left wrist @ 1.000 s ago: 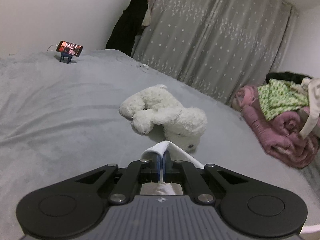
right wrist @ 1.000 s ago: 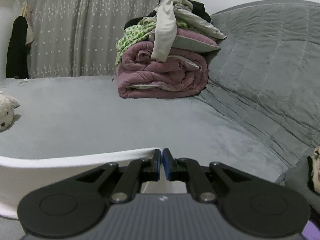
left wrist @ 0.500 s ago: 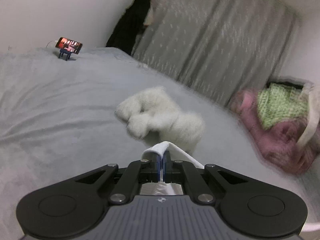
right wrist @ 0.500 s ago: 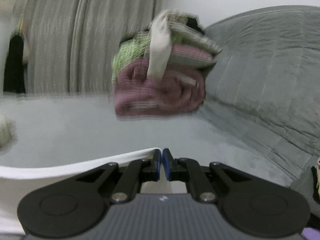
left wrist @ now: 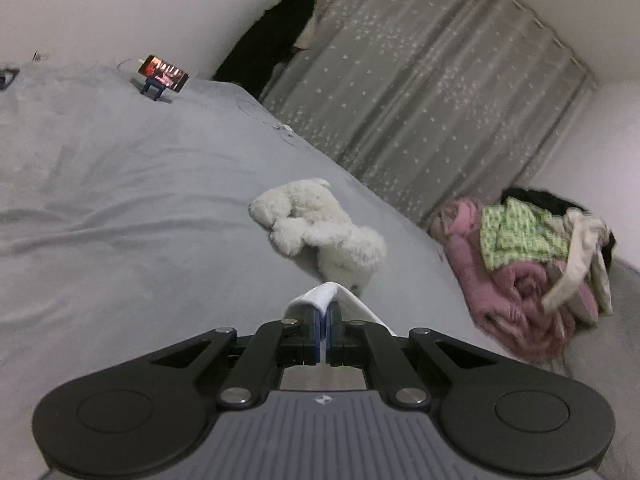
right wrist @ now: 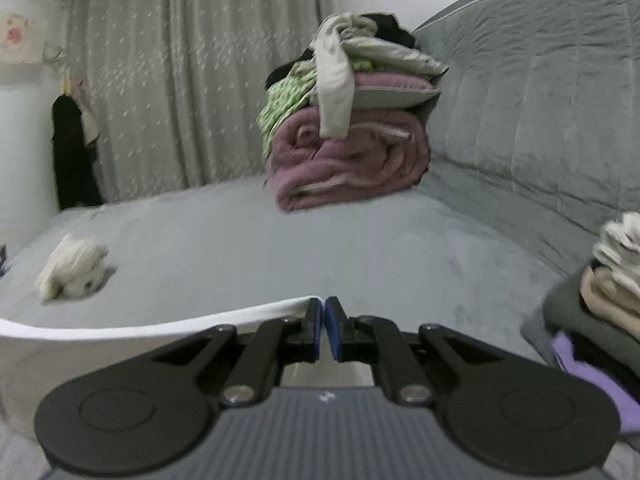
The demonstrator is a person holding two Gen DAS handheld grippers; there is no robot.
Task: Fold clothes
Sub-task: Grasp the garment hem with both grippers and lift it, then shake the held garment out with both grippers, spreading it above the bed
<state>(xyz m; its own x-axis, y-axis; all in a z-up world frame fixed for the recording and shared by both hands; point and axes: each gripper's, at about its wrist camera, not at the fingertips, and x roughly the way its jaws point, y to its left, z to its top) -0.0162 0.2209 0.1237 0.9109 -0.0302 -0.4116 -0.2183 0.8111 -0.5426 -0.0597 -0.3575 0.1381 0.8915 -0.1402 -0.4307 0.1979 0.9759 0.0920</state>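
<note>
Clearly, a white garment [left wrist: 320,296] is held off the grey bed [left wrist: 120,200] by two corners. One folded corner is pinched between the closed jaws of the left gripper [left wrist: 323,312], bulging just above the blue pads, with an edge running down and rightward past the fingers. In the right wrist view the same white garment [right wrist: 120,328] is clamped at its edge by the right gripper [right wrist: 323,312], whose jaws are pressed together on it; the cloth is stretched away to the left in a shallow sagging band and hangs below the gripper's body. Both grippers are pointed slightly downward over the mattress.

Ahead of the left gripper, a white plush toy [left wrist: 320,228] is seen lying on the bed, near the held corner but apart from it. Farther right, a pile of blankets and clothes [left wrist: 532,272] is stacked by the headboard [right wrist: 540,100]. A phone on a stand [left wrist: 162,74] is set at the far edge. Folded clothes [right wrist: 612,280] lie at the right gripper's right. Open bedding is left between the garment and the pile.
</note>
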